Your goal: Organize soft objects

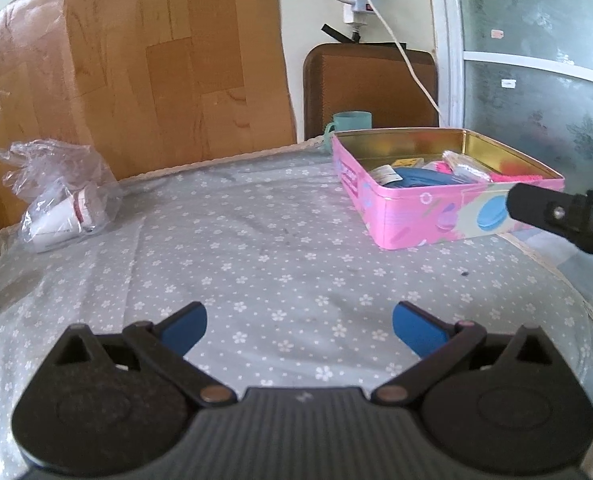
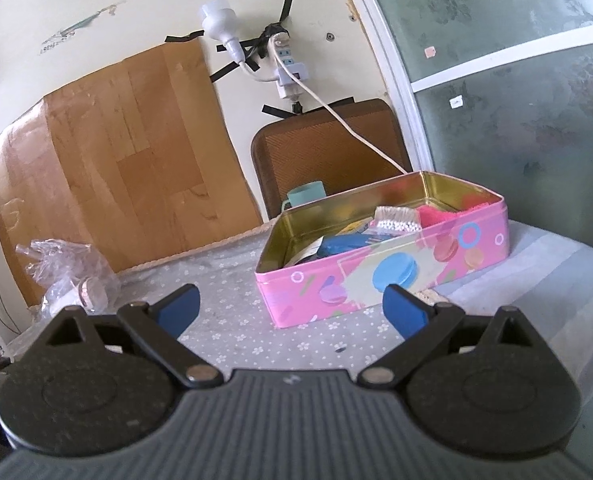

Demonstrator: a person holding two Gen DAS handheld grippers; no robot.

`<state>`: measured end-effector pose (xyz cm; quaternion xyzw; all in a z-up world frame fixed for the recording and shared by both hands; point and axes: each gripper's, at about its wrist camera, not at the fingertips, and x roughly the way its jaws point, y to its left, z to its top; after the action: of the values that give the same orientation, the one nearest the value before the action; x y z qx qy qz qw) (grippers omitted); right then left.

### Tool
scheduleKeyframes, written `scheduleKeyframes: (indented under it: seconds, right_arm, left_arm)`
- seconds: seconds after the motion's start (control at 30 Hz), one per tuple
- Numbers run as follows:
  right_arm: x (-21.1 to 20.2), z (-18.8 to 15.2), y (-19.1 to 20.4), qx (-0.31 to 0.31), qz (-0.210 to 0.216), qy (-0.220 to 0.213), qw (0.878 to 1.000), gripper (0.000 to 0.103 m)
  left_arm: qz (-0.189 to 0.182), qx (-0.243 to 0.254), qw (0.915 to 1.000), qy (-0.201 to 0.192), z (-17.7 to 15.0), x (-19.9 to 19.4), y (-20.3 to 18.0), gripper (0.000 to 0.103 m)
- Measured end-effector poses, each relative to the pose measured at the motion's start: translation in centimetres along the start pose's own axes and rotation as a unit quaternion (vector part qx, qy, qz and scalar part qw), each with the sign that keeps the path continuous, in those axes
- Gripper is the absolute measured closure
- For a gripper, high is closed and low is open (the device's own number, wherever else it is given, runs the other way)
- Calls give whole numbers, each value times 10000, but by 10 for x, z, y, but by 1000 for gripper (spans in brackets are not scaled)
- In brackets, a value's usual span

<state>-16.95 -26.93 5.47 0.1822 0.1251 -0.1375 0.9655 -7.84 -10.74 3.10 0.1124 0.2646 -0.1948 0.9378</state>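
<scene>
Left wrist view: the left gripper [image 1: 299, 328] hangs wide, nothing between its blue pads, over the flowered cloth [image 1: 256, 264]. The pink tin [image 1: 428, 212] sits right of centre, with soft bits inside. A plastic bag [image 1: 62, 196] lies at far left.

Right wrist view: the right gripper [image 2: 292, 310] is spread wide and empty. The tin [image 2: 376, 276] sits dead centre, just beyond the pads, with a pink cloth [image 2: 442, 214] in its far right corner. The bag [image 2: 70, 276] lies at lower left.

An open pink tin [image 2: 380, 276] with macaron print and gold lining sits near the bench's far right corner, holding a pink fluffy cloth [image 2: 442, 214], a blue item [image 2: 346, 245] and small packets.
</scene>
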Motion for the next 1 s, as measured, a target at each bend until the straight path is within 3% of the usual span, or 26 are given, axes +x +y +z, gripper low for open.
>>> scheduleKeyframes:
  seconds: [0.73,1.0]
  right_arm:
    - [6,-4,1,-42,-8,125,9999,3]
    - [10,-5,2,-102,24,204,9997,3]
  left_arm:
    - [-47,-8,9999,114,1,-1,-3,0]
    - [-375,-240,9986,284,2,5,2,0]
